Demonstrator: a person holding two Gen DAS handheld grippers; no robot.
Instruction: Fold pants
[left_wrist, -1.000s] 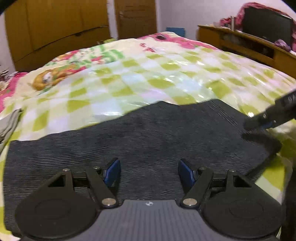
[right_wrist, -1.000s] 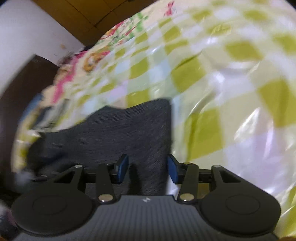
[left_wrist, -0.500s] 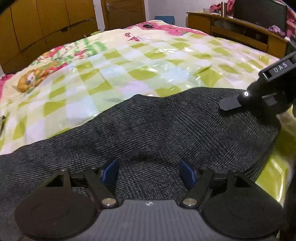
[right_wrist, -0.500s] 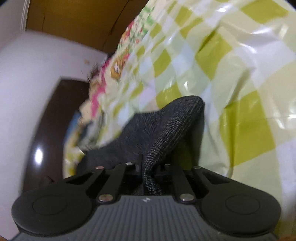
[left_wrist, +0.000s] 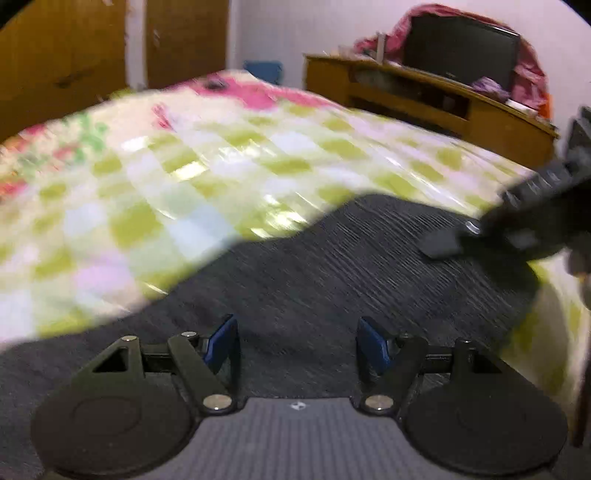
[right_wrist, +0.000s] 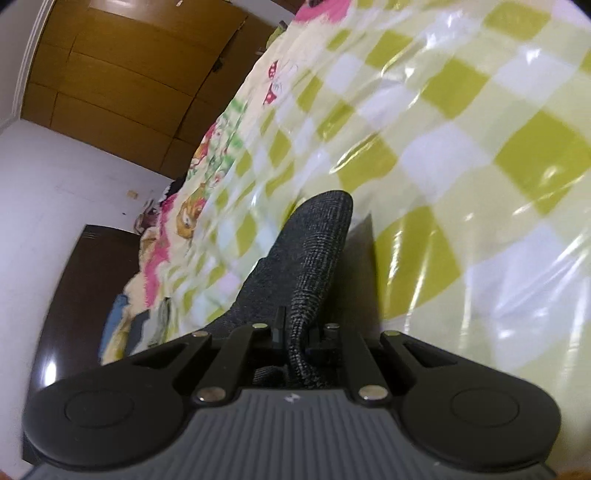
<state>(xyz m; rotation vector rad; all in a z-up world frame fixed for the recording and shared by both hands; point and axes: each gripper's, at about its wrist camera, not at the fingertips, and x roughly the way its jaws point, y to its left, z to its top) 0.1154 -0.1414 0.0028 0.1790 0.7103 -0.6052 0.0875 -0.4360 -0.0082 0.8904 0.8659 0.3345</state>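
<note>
Dark grey ribbed pants (left_wrist: 351, 266) lie across the near part of a bed. My left gripper (left_wrist: 297, 341) is open, its blue-padded fingers just above the cloth with fabric between them. My right gripper (right_wrist: 301, 332) is shut on an edge of the pants (right_wrist: 317, 240) and lifts it off the bed in a raised fold. In the left wrist view the right gripper (left_wrist: 517, 225) shows at the right edge, over the pants' right end.
The bed has a shiny green-and-white checked cover (left_wrist: 184, 177) with pink cartoon prints at the far end. A wooden cabinet with a TV (left_wrist: 461, 48) stands at the right. Wooden wardrobes (right_wrist: 122, 66) stand beyond the bed. Clothes (right_wrist: 122, 328) lie at the bed's left side.
My right gripper closed on the pants' edge and lifted it off the bed. My left gripper stayed open over the cloth, and its view has shifted.
</note>
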